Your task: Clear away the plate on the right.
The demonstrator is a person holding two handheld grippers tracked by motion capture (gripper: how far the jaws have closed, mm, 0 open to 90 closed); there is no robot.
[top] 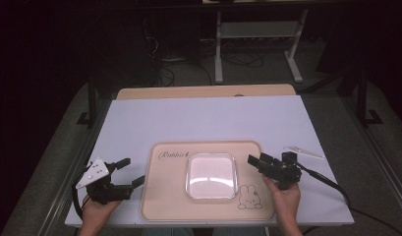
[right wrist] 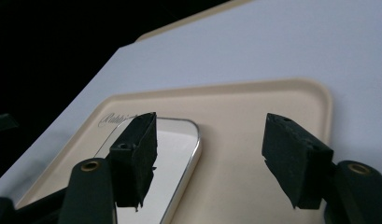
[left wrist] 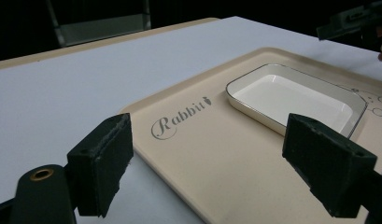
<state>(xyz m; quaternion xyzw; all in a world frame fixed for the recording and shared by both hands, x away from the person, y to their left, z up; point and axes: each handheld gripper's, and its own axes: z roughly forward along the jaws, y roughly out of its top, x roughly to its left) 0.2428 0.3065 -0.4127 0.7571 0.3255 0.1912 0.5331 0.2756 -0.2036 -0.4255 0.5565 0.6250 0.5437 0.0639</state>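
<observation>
**Both grippers clear of the dish on the tray**

I see the white table (top: 139, 123) bearing the beige tray (top: 164, 206), with the square white dish (top: 212, 175) sitting flat at its middle. My left gripper (top: 130, 171) hangs released at the tray's left edge; my right gripper (top: 253, 161) is spread, nothing between its jaws, just beside the dish. I'd back away level, keeping pads off the rim.

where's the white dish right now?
The white dish sits in the middle of the beige tray, between the two grippers in the high view, with the rabbit drawing at its near right corner.
</observation>
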